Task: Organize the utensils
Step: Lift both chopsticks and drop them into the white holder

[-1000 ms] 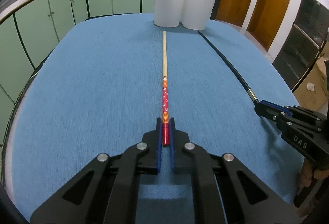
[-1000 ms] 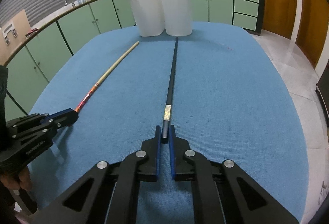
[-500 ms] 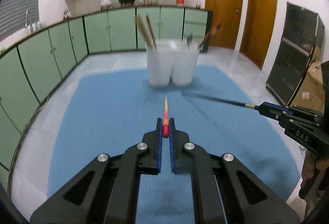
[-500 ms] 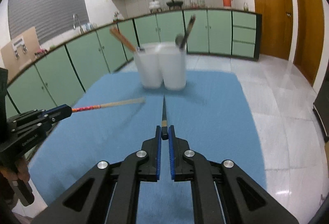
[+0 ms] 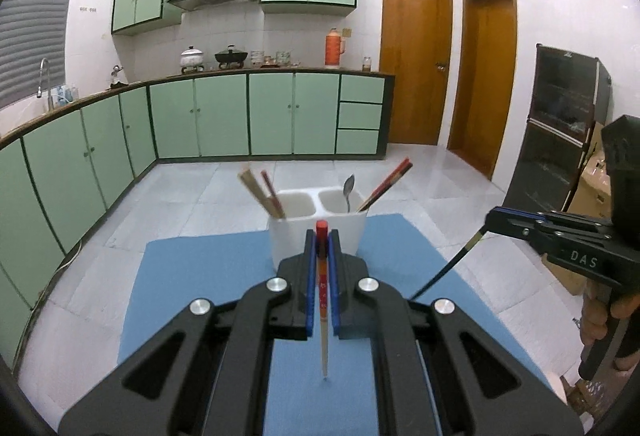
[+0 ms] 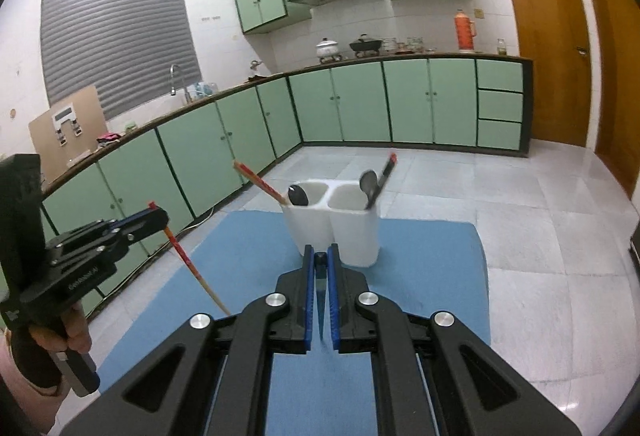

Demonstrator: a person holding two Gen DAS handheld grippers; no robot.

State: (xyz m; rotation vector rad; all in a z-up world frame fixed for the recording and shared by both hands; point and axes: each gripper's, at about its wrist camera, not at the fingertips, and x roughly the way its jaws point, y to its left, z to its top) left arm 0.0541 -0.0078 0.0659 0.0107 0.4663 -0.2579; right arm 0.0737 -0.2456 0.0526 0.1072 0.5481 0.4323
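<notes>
Two chopsticks (image 5: 322, 300), one per tool (image 5: 322, 236)

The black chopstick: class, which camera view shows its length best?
The left wrist view: the black chopstick hangs slanted from the right tongs, seen side-on. The right wrist view shows only its foreshortened end between those tongs, the rest blurred.

The red chopstick (image 5: 322, 288) has a red top with little white marks and a pale wooden tip. It hangs almost straight down, pinched near its top between the left tongs (image 5: 322, 236). The black chopstick (image 6: 321, 292) is dark and thin, with its tip pointing down, pinched between the right tongs (image 6: 320, 256). The white holder (image 5: 318, 232) with two cups stands on the blue mat, just past both tongs, with chopsticks and spoons inside.
</notes>
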